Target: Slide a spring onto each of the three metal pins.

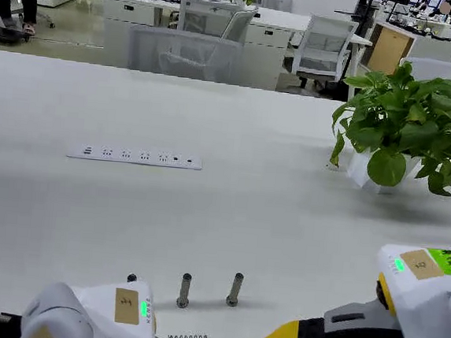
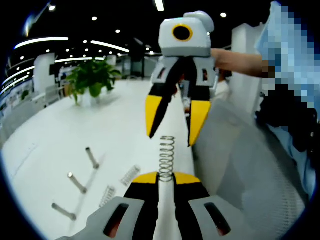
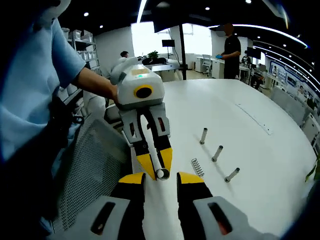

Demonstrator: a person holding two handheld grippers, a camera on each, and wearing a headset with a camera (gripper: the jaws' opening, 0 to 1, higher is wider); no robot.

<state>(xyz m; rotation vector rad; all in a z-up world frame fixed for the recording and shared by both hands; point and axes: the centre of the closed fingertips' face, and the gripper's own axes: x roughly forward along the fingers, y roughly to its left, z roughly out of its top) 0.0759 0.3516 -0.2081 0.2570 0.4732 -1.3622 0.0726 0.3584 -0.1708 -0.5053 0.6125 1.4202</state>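
Note:
My left gripper (image 2: 166, 176) is shut on the base of a steel spring (image 2: 166, 152), which sticks straight out from its jaws. The right gripper (image 2: 171, 139) faces it head-on and open, with its yellow tips on either side of the spring's far end. In the right gripper view the right gripper (image 3: 161, 178) is open, and the held spring (image 3: 162, 173) shows end-on as a ring just ahead of it. Three metal pins (image 2: 91, 157) (image 2: 76, 182) (image 2: 63, 211) stand upright on the white table. Two loose springs (image 2: 130, 175) (image 2: 106, 196) lie near them.
In the head view two pins (image 1: 185, 290) (image 1: 235, 288) stand just beyond the grippers, and a third (image 1: 131, 278) peeks over the left gripper's body. A power strip (image 1: 135, 156) lies mid-table. A potted plant (image 1: 407, 126) stands at the right. A mesh chair back (image 3: 95, 165) is close to the table edge.

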